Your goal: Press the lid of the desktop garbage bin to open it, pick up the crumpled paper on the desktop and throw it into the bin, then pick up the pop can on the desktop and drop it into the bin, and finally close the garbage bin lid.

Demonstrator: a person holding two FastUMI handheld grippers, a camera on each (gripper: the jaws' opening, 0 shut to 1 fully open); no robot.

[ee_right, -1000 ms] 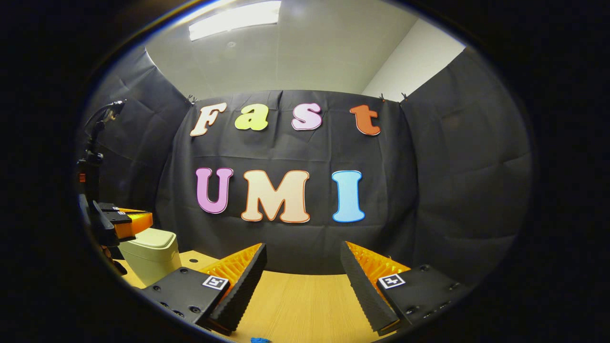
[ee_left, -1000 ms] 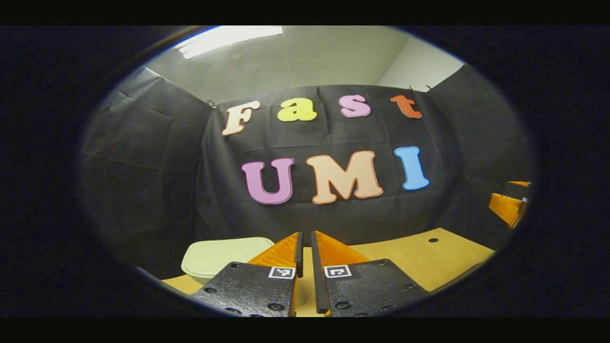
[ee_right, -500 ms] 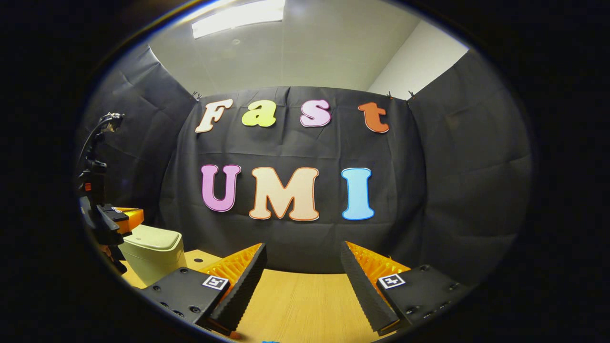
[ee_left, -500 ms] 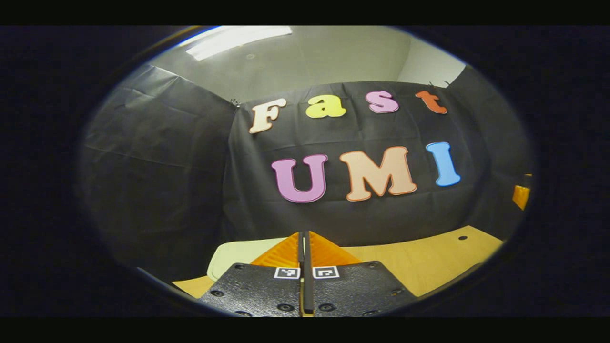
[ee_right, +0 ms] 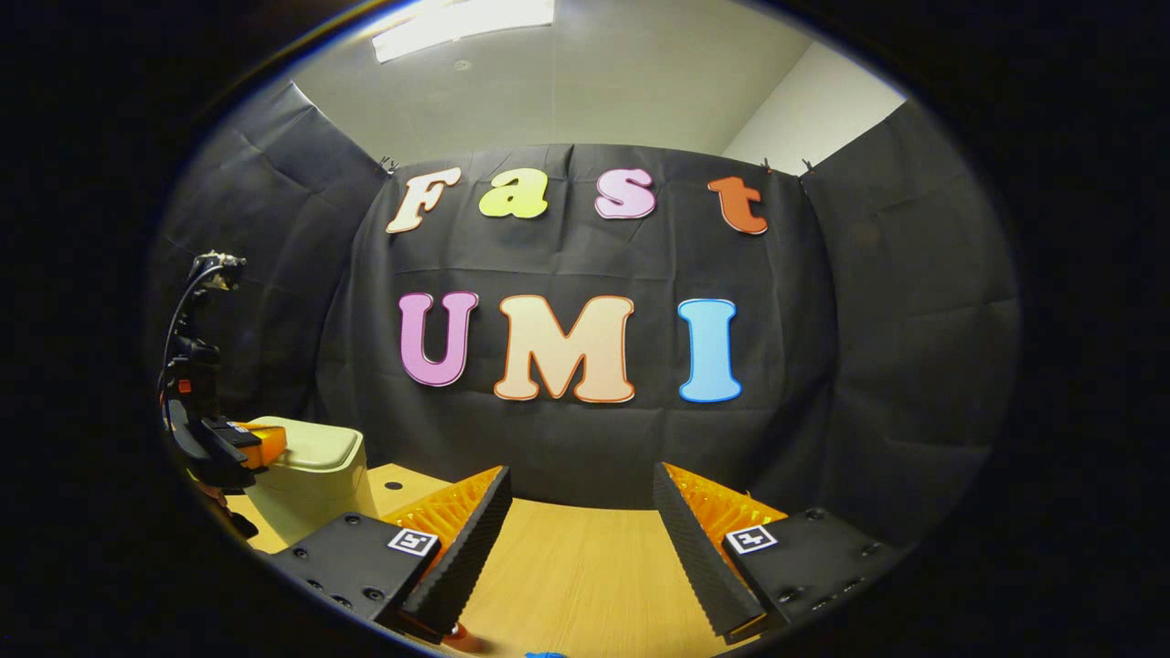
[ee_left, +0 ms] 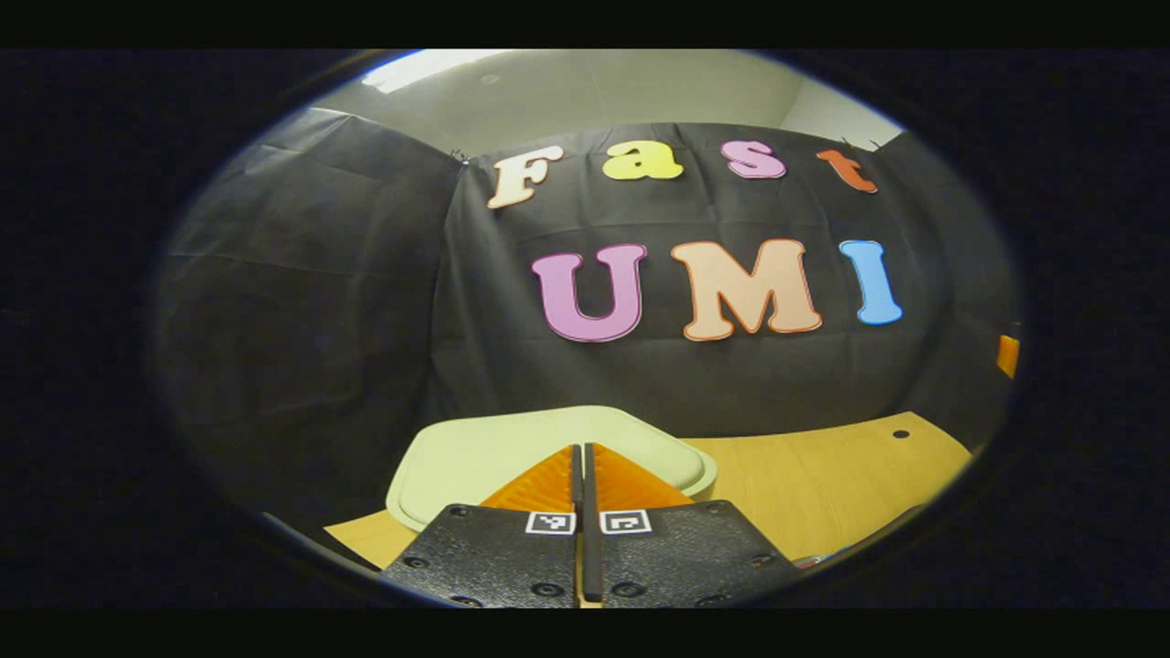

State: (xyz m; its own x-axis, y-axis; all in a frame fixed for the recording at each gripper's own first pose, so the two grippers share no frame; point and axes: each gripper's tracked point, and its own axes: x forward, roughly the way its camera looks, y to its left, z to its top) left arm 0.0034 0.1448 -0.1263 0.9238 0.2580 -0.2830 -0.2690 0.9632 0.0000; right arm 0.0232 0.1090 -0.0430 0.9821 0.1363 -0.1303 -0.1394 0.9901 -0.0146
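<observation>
Left gripper (ee_left: 582,452) was seen with jaws pressed together, nothing between them, poised directly over the lid (ee_left: 475,452) of the pale green bin (ee_right: 306,475). Contact between fingertips and lid could not be judged from the left gripper view; in the right gripper view the left gripper (ee_right: 260,443) was seen at the near edge of the lid, at or just above it. The lid was seen flat and closed.

The bin was placed at the left of the wooden tabletop (ee_right: 567,576), near the back cloth wall. Right gripper (ee_right: 580,530) was held low over bare tabletop, well apart from the bin, jaws wide apart and empty.

Crumpled paper and pop can were not identified with confidence; small red and blue scraps were glimpsed at the bottom edge of the right gripper view, too cut off to be named.

Step judged in hand: the first one, pressing the lid open. A downward push by the closed left jaws was judged to be called for next, followed by a release so the lid could spring up.
</observation>
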